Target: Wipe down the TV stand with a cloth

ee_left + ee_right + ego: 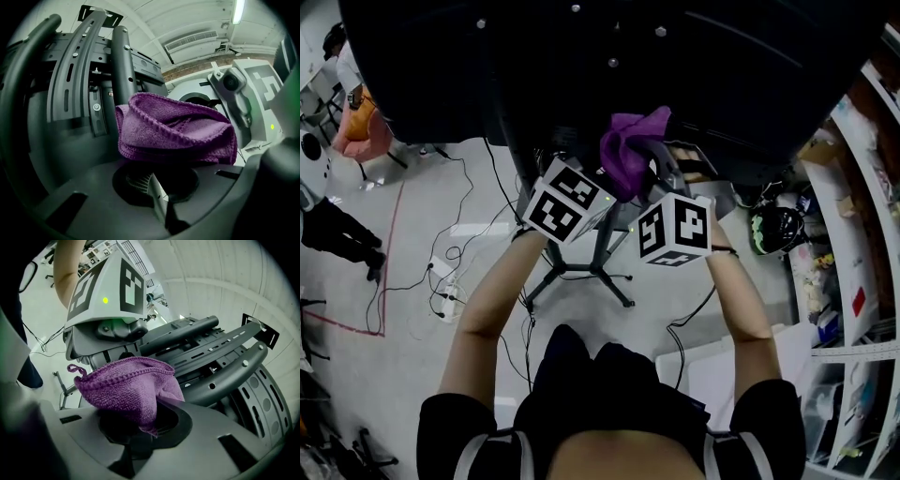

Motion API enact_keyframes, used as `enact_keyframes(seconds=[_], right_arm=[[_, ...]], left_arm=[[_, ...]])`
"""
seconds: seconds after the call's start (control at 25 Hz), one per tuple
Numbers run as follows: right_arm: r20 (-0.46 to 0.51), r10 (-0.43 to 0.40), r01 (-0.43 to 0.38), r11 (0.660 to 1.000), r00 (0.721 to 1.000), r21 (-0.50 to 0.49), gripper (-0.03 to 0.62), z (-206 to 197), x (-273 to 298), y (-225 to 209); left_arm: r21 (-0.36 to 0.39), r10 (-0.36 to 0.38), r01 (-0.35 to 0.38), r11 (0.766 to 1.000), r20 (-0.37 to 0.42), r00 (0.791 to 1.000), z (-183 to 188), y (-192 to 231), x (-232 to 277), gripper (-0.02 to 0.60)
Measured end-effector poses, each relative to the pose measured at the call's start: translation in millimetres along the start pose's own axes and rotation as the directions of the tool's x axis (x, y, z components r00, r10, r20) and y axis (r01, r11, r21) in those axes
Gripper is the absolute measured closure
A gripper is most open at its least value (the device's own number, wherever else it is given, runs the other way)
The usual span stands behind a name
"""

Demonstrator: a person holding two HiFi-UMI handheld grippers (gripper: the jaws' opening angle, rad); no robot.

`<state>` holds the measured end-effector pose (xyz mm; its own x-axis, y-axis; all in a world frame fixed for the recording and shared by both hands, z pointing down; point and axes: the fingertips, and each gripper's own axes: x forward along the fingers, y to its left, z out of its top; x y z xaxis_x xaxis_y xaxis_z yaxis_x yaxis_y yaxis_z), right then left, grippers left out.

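grey workshop floor (422,234) with loose cables (450,281), shelving (862,234) down the right side, big dark tv back (581,56) filling the far top of the head view. the tv stand (598,253) is directly below and beyond the two hands, its legs splayed on the floor.

purple cloth (630,150) is bunched up between the two tools, held high against the back of the screen. right hand-held gripper (661,183): jaws clamped on cloth (126,385), with a corner tapering down into the pinch (140,432). left hand-held gripper (609,178): jaws drawn together under the bunch (157,187), and cloth (173,129) sits right on them. it looks pinched there too, though the contact itself is in shadow.

key relation: the stand's curved mount bars (70,75) lie just beyond the cloth on the far side. they show left of it in the left gripper view and right of it in the right gripper view (225,357), so both tools flank the cloth and are about equally near the metal. the bars' long axis runs up and away from the jaws, so i judge the wipe should follow along them. the cloth does not look pressed to the metal yet.
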<state>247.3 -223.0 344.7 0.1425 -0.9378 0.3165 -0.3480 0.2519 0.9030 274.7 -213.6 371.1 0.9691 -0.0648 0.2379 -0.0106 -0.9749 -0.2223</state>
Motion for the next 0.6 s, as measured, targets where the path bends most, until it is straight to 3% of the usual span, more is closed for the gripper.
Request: enact_keyframes(seconds=[0.2,0.6], right_arm=[[-0.001,0.028,-0.028,0.999,1.000,0.022,0.530,-6,7,21],[-0.032,0.183,-0.178,0.977,0.983,0.117,0.530,-32,29,95]], left_arm=[[-0.040,0.013,-0.013,0.999,-0.014,1.000,-21,-2,7,0.575],[-0.101,0.004,-0.016,0.995,-0.112,0.994,-95,-26,27,0.575]])
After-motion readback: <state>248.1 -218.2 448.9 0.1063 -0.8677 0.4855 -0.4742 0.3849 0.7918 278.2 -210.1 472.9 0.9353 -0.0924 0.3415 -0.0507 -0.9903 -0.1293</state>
